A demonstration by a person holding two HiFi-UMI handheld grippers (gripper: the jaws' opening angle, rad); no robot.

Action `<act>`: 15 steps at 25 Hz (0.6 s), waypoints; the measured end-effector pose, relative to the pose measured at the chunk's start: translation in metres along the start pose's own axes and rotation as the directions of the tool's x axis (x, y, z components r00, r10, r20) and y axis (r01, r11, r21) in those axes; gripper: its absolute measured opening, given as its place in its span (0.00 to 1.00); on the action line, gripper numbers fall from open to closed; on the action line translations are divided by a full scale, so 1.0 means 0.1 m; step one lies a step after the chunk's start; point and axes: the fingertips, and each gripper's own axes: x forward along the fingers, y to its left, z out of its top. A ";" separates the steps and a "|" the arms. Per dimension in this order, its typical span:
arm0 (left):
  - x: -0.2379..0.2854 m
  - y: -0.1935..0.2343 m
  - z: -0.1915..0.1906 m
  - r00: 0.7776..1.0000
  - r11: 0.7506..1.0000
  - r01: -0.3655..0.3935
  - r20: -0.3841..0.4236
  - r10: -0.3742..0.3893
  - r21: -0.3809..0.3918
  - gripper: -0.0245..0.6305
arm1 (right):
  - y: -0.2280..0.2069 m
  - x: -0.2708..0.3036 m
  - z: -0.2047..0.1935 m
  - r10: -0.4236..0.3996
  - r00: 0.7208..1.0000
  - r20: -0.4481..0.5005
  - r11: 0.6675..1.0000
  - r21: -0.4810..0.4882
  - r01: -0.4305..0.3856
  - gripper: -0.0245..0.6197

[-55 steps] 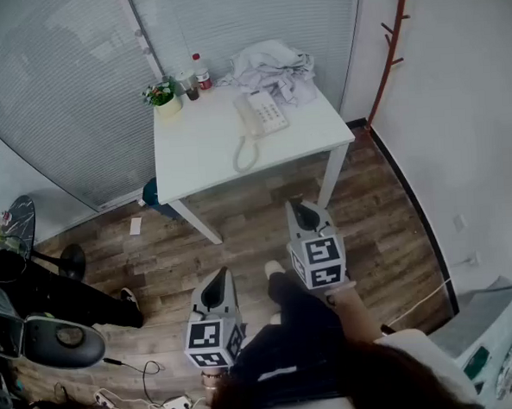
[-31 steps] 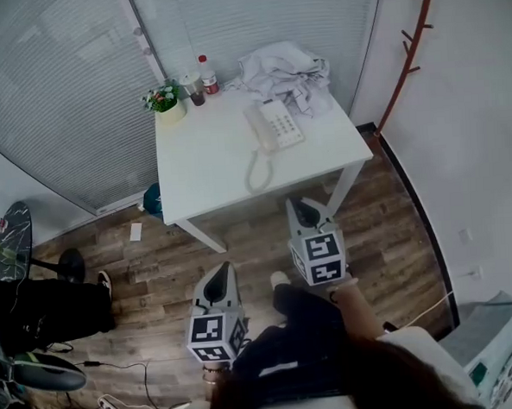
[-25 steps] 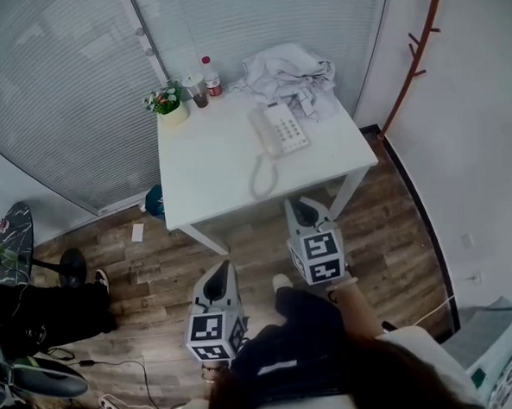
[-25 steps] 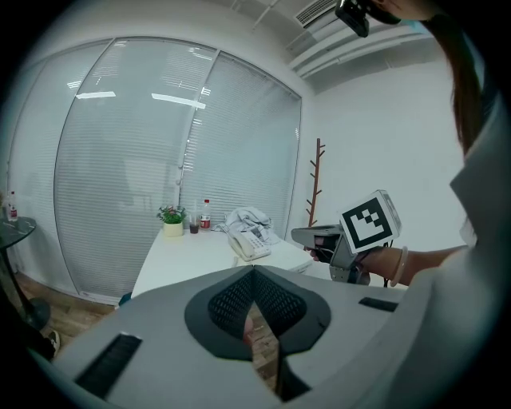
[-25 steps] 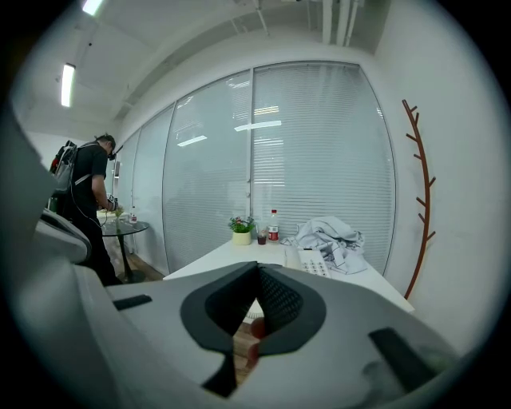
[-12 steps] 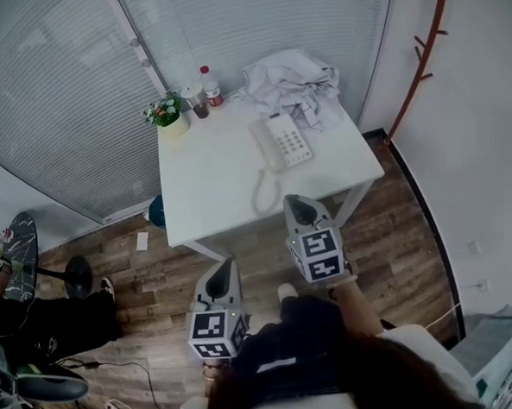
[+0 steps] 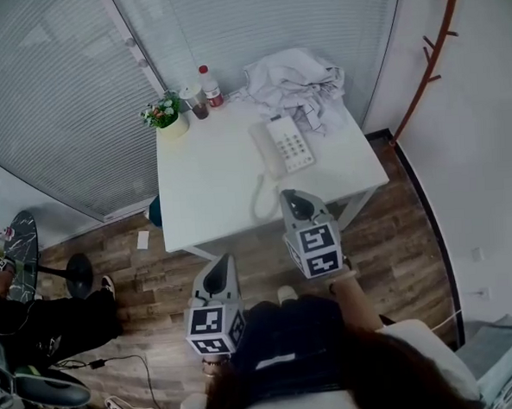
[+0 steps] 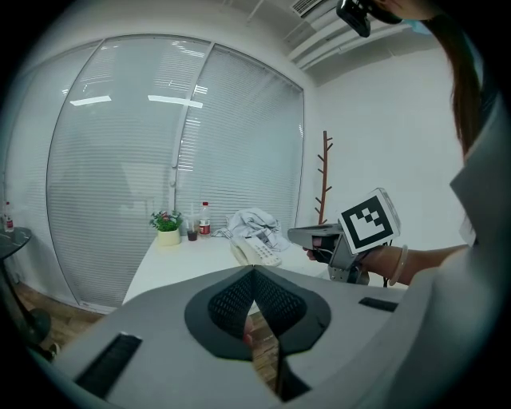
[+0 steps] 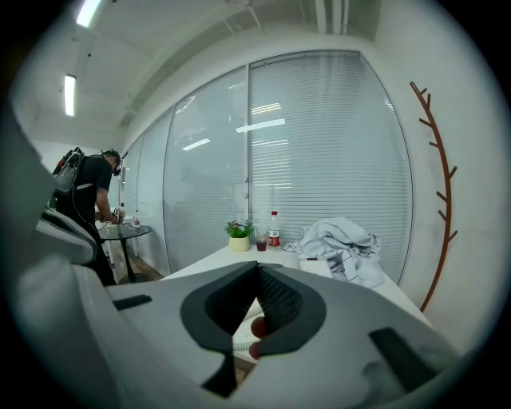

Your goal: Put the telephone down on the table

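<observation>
Telephone (image 7: 285, 144) white, keypad facing up, lying flat on table (image 7: 202, 177).

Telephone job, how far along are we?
Done: the telephone already lies on the table, beside the clothes. In hand: nothing; the left gripper and right gripper are both shut and empty, short of the telephone. Left: if it must be lifted and set down, all of that remains.

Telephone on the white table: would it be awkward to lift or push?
The telephone looks like rigid plastic, so it should keep its shape. Its coiled cord looks springy and would likely drag or snag. The handset may slip off if tilted.
</observation>
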 end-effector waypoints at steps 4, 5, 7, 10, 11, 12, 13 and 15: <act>0.08 -0.04 0.01 1.000 1.000 0.006 0.000 -0.006 0.021 0.05 | -0.04 0.06 -0.01 0.006 1.000 0.002 1.000 -0.001 -0.006 0.04; 0.09 -0.05 0.02 1.000 1.000 0.006 0.001 -0.006 0.024 0.05 | -0.05 0.07 0.00 0.007 1.000 0.003 1.000 0.001 -0.007 0.04; 0.09 -0.06 0.03 1.000 1.000 0.005 0.000 -0.005 0.020 0.05 | -0.06 0.08 0.00 0.010 1.000 0.000 1.000 0.007 -0.010 0.04; 0.12 -0.03 0.01 1.000 1.000 -0.003 -0.004 0.004 0.018 0.05 | -0.07 0.10 -0.03 0.015 1.000 -0.011 1.000 0.013 -0.015 0.04; 0.12 -0.02 0.01 1.000 1.000 -0.005 -0.006 0.005 0.017 0.05 | -0.06 0.11 -0.04 0.017 1.000 -0.013 1.000 0.015 -0.017 0.04; 0.13 -0.02 0.00 1.000 1.000 -0.004 -0.009 0.004 0.016 0.05 | -0.05 0.11 -0.06 0.019 1.000 -0.015 1.000 0.016 -0.019 0.04; 0.14 -0.02 0.00 1.000 1.000 -0.003 -0.010 0.003 0.015 0.05 | -0.05 0.11 -0.07 0.020 1.000 -0.016 1.000 0.017 -0.020 0.04; 0.16 -0.03 0.02 1.000 1.000 0.003 -0.011 -0.002 0.020 0.05 | -0.07 0.13 -0.09 0.019 1.000 -0.018 1.000 0.019 -0.019 0.04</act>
